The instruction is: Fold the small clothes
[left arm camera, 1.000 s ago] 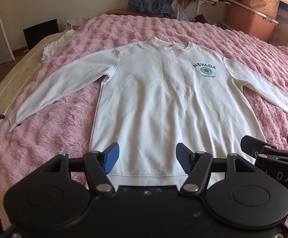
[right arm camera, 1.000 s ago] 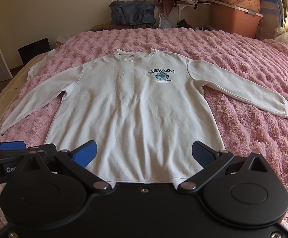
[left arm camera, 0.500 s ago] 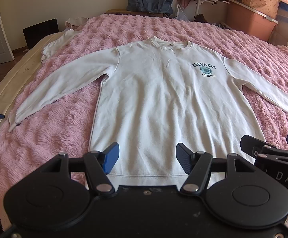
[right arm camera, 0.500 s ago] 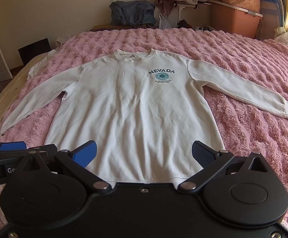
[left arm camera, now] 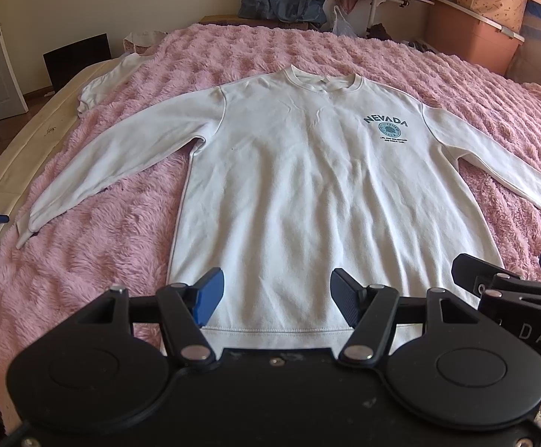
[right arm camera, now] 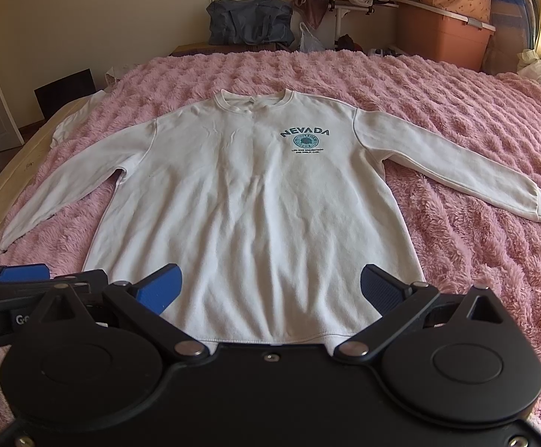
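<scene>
From the left wrist camera, the white sweatshirt (left arm camera: 307, 193) is lying flat and face up on the pink fleece blanket (left arm camera: 103, 246) covering the bed, both sleeves spread out to the sides. The left gripper (left arm camera: 276, 296) is hovering just above the hem (left arm camera: 278, 331) with its jaws standing apart and holding nothing. A risk here: if the jaws are closing too deep, they may be pinching blanket pile along with the hem, so the blanket would be lifting with the fold.

From the right wrist camera, the right gripper (right arm camera: 270, 288) is also poised over the hem, jaws wide apart and empty, with the left gripper showing at the lower left edge. The two tools are sitting close together near the hem's middle, so a lift from here could be letting the corners sag and the fold come out crooked. The right sleeve (right arm camera: 456, 171) is stretching well away and could be dragging or bunching under the body.
</scene>
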